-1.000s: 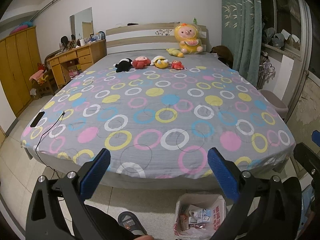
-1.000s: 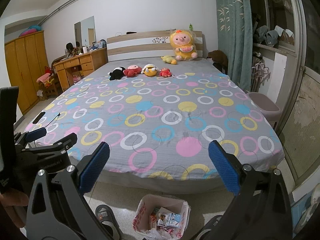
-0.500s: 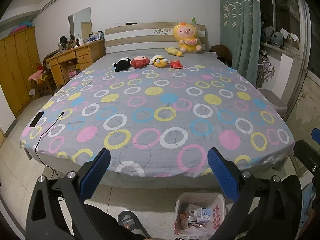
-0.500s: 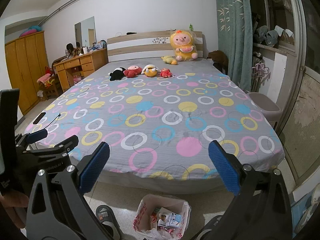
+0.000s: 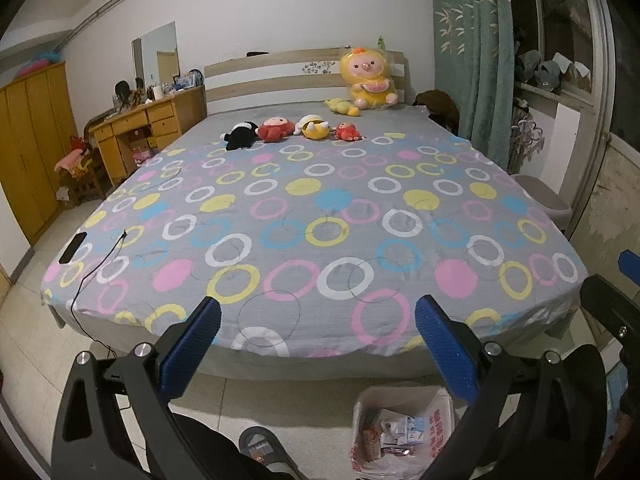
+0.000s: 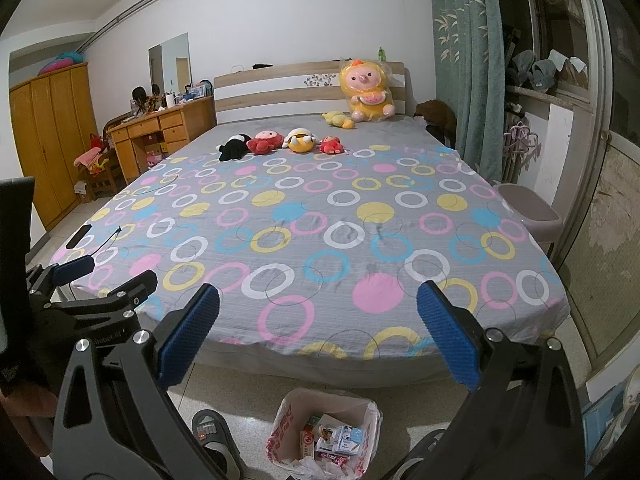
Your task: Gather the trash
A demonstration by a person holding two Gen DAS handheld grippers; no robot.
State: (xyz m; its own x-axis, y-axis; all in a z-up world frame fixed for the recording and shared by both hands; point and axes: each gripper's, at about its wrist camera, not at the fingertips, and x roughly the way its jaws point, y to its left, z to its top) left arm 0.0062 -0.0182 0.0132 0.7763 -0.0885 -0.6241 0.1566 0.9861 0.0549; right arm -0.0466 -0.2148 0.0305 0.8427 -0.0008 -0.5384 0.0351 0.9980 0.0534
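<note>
Left wrist view: our left tongs (image 5: 316,344) are spread wide with nothing in them, held at the foot of the bed (image 5: 320,220). The trash bag (image 5: 402,432) sits on the floor just below, full of wrappers

Right wrist view: our right tongs (image 6: 318,340) gape wide too, empty, and the trash bag (image 6: 324,436) is right beneath, next to a slipper (image 6: 210,430)
</note>
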